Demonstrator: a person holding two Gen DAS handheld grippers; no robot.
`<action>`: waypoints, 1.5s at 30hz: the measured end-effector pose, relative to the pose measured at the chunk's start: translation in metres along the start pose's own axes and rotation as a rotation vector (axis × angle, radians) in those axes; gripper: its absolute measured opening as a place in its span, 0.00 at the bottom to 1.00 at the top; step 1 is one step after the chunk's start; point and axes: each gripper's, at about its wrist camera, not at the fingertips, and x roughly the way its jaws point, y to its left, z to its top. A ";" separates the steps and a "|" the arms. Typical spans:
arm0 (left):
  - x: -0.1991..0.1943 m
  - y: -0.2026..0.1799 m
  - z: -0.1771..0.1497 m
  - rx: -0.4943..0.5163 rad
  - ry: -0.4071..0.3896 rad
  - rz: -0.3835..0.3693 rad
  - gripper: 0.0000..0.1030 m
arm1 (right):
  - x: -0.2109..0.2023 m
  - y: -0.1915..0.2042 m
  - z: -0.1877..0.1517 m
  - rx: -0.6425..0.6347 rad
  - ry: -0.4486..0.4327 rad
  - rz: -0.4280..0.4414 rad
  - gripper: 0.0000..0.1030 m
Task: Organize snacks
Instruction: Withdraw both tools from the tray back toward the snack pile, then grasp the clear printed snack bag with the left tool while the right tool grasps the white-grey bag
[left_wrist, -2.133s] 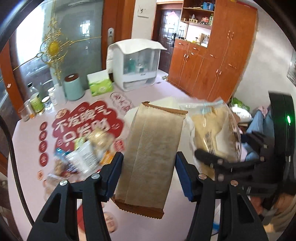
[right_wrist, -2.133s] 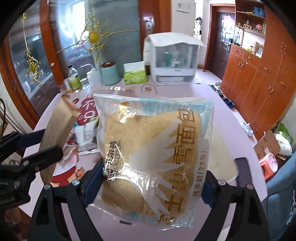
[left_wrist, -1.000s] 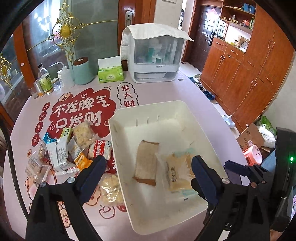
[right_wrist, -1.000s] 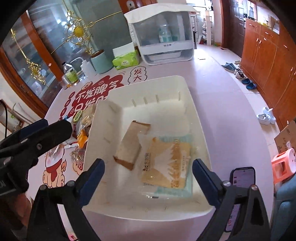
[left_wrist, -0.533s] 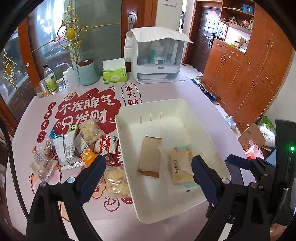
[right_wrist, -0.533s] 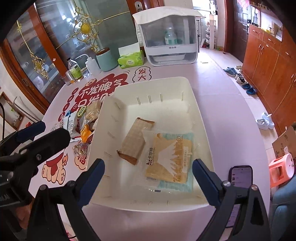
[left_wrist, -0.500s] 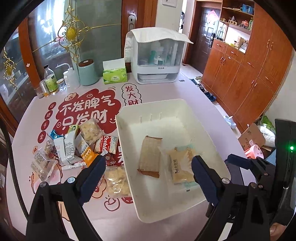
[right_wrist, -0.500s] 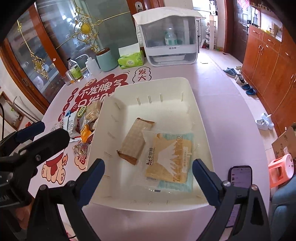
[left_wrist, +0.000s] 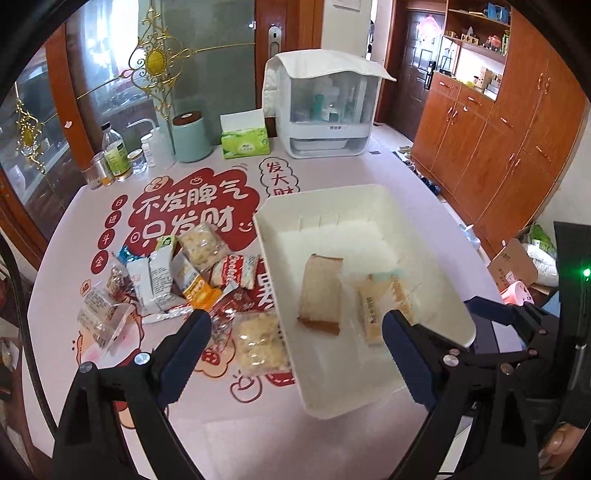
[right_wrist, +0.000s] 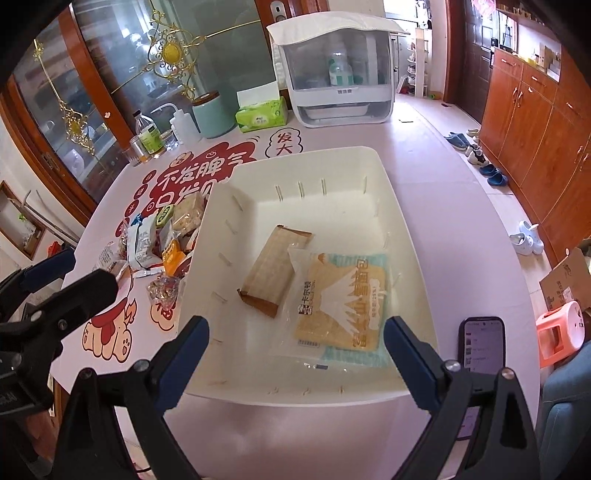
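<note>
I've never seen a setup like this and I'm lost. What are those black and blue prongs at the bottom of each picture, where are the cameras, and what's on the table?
The prongs are hand-held grasping tools; a person holds one in each hand, and no robot arm is involved. Each tool carries a fisheye camera looking forward along its two fingers, so one picture comes from the left tool and the other from the right tool. Both tools are open and hold nothing.

On the pink table sits a white bin. Inside it lie a brown paper-wrapped snack and a clear-wrapped bread packet. A pile of loose snack packets lies beside the bin, on the left tool's side. A phone lies near the right tool.
</note>
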 end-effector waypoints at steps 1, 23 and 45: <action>0.000 0.003 -0.003 0.000 0.004 0.003 0.91 | 0.000 0.002 -0.001 0.000 0.002 -0.003 0.93; -0.061 0.172 -0.003 -0.078 -0.067 0.110 0.91 | -0.003 0.117 0.010 -0.017 -0.016 -0.004 0.93; 0.000 0.380 0.020 -0.467 -0.041 0.211 0.92 | 0.049 0.282 0.088 -0.255 -0.074 0.012 0.93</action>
